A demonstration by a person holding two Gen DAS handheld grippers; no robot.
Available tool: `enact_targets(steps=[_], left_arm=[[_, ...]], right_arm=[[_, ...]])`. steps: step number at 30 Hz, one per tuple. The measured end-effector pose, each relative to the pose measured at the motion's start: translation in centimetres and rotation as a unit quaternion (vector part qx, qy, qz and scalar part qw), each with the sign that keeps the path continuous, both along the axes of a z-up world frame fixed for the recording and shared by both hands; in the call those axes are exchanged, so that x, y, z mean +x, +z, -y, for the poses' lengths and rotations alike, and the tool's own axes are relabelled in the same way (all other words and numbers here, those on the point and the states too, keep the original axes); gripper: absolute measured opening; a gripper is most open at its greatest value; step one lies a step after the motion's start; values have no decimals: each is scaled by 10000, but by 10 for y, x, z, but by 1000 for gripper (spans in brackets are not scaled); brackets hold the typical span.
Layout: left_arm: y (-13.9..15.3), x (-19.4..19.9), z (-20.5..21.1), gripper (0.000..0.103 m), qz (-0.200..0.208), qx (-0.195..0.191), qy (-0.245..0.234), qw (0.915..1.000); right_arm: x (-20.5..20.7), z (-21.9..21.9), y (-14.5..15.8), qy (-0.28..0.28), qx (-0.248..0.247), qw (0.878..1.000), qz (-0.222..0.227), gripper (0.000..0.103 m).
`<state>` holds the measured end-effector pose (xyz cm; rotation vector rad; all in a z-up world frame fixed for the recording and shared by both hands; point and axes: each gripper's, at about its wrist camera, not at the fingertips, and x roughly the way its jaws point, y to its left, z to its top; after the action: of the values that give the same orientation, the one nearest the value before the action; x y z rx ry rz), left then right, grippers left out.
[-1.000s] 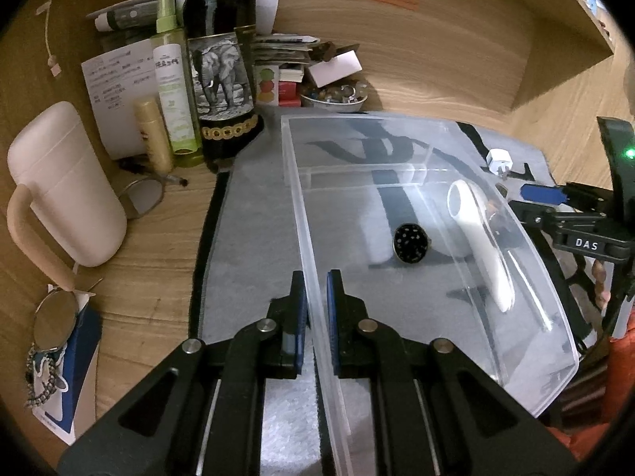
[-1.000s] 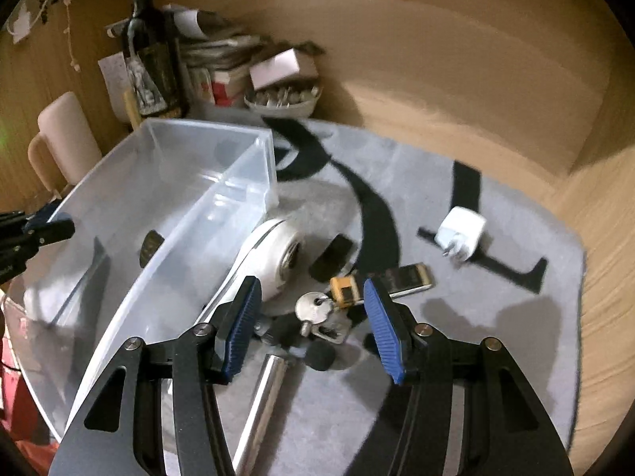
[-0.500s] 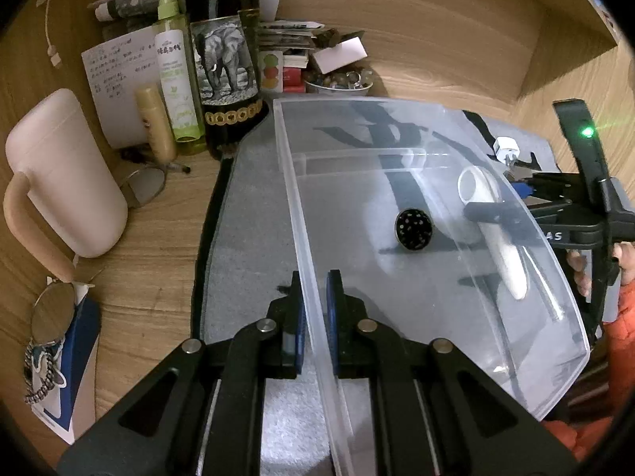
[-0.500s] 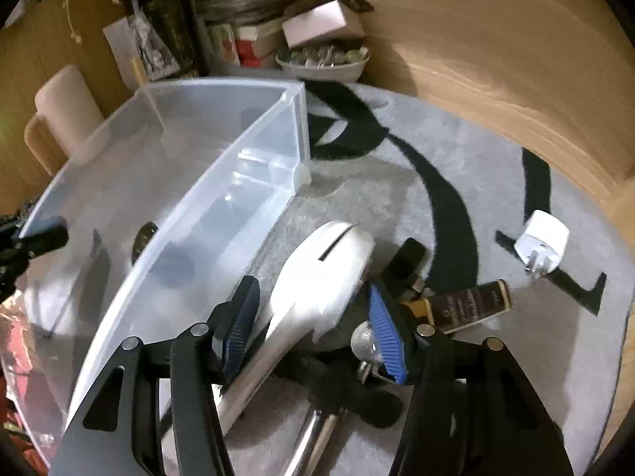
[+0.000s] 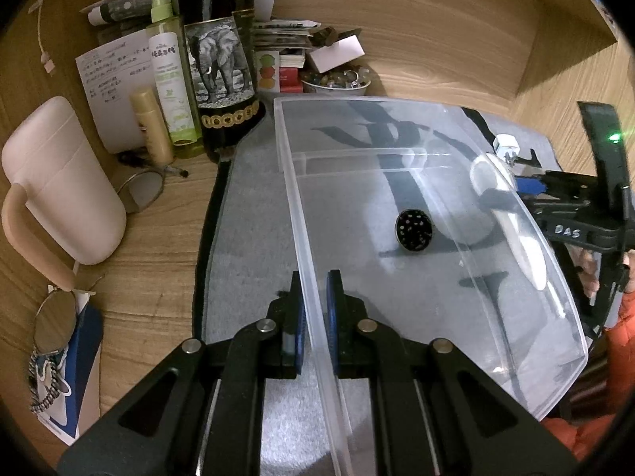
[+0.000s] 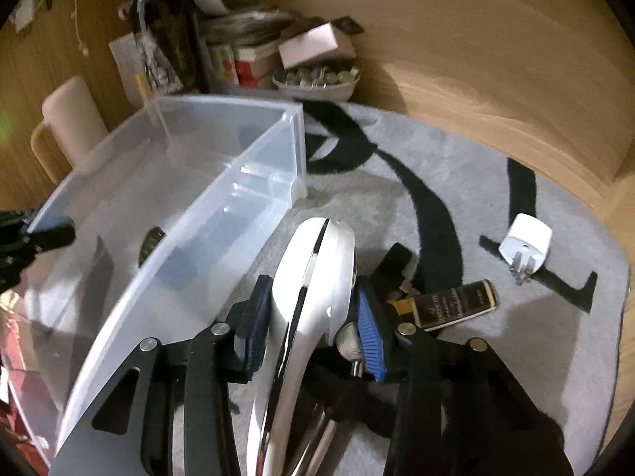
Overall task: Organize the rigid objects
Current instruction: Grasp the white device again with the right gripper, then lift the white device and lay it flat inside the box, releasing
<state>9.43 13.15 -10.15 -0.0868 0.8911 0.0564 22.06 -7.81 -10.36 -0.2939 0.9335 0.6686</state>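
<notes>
Wooden desk (image 5: pixel 151 254) under grey rug (image 6: pixel 456 182). Clear plastic bin (image 5: pixel 436 150), near wall clamped by left gripper (image 5: pixel 315 309). White shower head (image 6: pixel 313 289), just outside bin, pinched between freshly narrowed right gripper (image 6: pixel 311 333). Black disc (image 5: pixel 413 229) ahead, inside bin.

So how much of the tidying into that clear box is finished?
Barely begun. Only a round black speckled disc lies in the clear plastic bin, whose wall the left gripper clamps. The right gripper has just closed on the white-and-chrome handheld device. A white plug adapter and a dark gold-trimmed box wait on the grey rug.
</notes>
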Motion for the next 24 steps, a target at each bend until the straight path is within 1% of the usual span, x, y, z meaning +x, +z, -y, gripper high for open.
enact_targets(steps=[7,12,19,24], left_arm=[[9,4,3,9,89,133,32,9999],[9,8,6,8,82,248,19,9997],[9,12,9,8,101,298,-55,9995],[9,16,15,8,123,302,-125,9994]], right_arm=[[-3,15,32,-199,395,9986,303,37],[-11,21,61,-253,638,9954,671,36],[-26,23,107,-233,971,9875,1222,34],[-36,18,133,-128,1115,9818,1534,34]])
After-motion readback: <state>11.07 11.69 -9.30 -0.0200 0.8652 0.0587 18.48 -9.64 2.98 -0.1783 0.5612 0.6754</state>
